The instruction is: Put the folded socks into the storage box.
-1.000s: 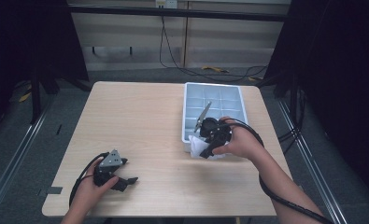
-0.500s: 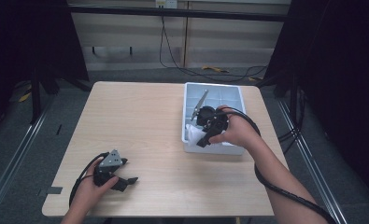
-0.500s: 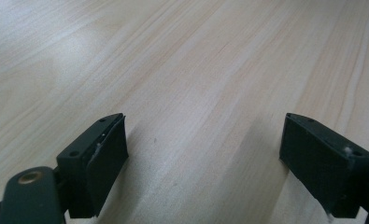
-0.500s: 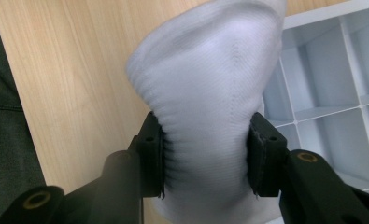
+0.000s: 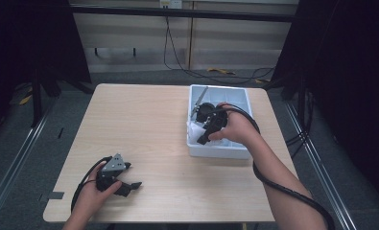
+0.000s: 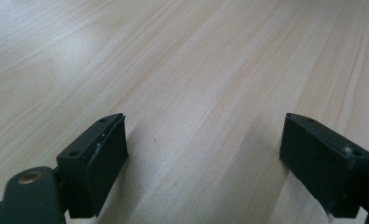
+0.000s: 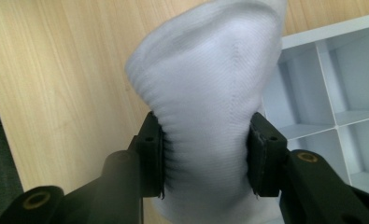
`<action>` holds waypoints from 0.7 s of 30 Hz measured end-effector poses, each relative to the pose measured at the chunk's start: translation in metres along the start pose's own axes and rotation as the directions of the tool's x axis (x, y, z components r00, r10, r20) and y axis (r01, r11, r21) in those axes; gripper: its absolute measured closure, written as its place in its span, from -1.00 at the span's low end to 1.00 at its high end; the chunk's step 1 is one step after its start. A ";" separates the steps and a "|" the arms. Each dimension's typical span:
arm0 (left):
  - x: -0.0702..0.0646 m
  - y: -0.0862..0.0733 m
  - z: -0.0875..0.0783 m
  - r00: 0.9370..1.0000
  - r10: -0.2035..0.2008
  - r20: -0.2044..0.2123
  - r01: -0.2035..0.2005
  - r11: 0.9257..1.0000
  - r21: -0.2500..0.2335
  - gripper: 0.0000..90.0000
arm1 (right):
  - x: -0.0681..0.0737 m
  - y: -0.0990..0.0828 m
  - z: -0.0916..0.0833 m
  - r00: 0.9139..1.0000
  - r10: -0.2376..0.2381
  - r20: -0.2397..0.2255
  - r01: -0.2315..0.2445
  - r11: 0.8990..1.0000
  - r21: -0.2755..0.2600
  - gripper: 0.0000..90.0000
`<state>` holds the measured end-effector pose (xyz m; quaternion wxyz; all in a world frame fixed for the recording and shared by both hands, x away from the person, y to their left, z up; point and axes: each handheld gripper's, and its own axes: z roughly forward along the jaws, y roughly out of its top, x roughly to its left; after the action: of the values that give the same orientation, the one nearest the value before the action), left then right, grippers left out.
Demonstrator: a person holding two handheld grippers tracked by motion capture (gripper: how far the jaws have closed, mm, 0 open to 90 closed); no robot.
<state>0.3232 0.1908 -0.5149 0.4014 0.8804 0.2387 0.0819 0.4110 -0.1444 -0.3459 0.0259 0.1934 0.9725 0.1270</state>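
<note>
Since a second ago, my right gripper [image 7: 205, 158] has carried the white sock [image 7: 210, 93] farther over the white divided tray [image 5: 240, 98], jaws clamped on it. My left gripper [image 6: 205, 163] rests spread wide on the wooden table [image 5: 144, 120].

White ribbed sock [image 7: 205, 93], pale grey divided tray [image 5: 240, 96], light wood-grain table [image 5: 144, 124], black grippers

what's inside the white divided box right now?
The white divided box shows bare compartments at its far end. The right gripper, shut on a white sock, hangs over its near-left part, hiding the compartments beneath.
</note>
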 end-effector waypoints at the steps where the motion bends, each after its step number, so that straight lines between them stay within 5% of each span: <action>1: 0.000 0.000 0.000 1.000 0.000 0.000 0.000 1.000 0.000 -0.67 | 0.000 0.001 0.001 1.000 0.001 0.004 -0.002 1.000 0.004 0.24; 21: 0.000 0.000 0.000 1.000 0.006 0.004 -0.006 1.000 0.000 -0.67 | -0.020 0.009 0.025 1.000 0.015 0.011 -0.016 0.999 0.037 0.24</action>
<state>0.3233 0.1910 -0.5149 0.4017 0.8813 0.2350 0.0814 0.4354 -0.1379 -0.3675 0.0267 0.2021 0.9730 0.1081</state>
